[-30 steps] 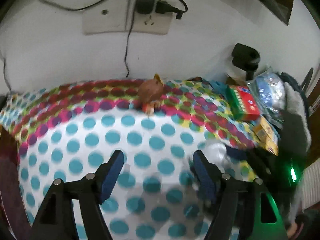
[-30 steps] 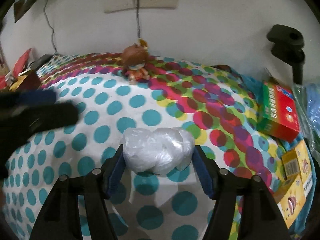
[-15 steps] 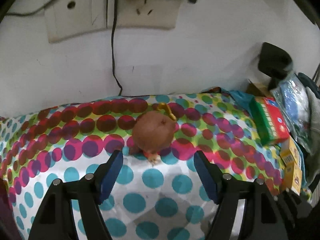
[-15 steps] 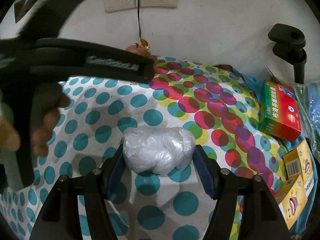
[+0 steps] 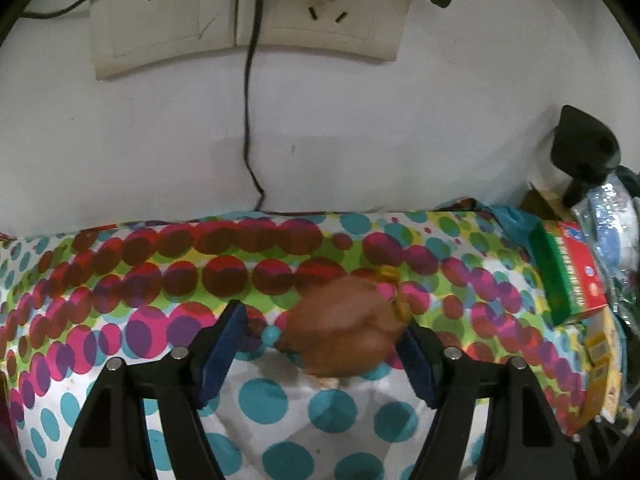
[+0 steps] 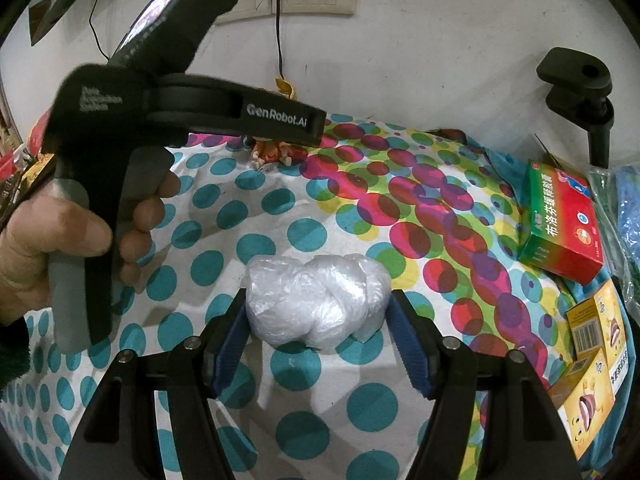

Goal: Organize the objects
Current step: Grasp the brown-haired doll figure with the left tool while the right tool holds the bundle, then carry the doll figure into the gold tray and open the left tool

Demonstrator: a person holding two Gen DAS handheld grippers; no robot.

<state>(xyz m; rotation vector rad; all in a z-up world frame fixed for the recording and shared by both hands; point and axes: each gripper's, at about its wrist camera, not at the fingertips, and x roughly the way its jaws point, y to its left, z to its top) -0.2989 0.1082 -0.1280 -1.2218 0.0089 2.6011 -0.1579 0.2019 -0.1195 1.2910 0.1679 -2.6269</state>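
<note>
Left wrist view: left tool (image 5: 320, 344) closing around small brown-haired doll (image 5: 344, 324) at centre, doll leaning toward 3 o'clock blue pad (image 5: 416, 364) and maybe brushing it, gap open on 9 o'clock side; not yet gripped. Dotted bench cloth (image 5: 120, 312) beneath. Green-and-red box (image 5: 568, 280) at 3 o'clock, wall socket (image 5: 320, 12) at 12. A second ago, doll far off at 12 o'clock near wall; now between pads.

Right wrist view: right tool (image 6: 320, 332) clenched on crumpled plastic bag bundle (image 6: 316, 300), both pads pressing its sides, at centre, low over cloth. Hand (image 6: 48, 248) with left tool at 9 to 10 o'clock, hiding most of doll. Bundle unchanged from a second ago.

Progress, as judged: early. One item grasped, second nearly; placing both remains.
</note>
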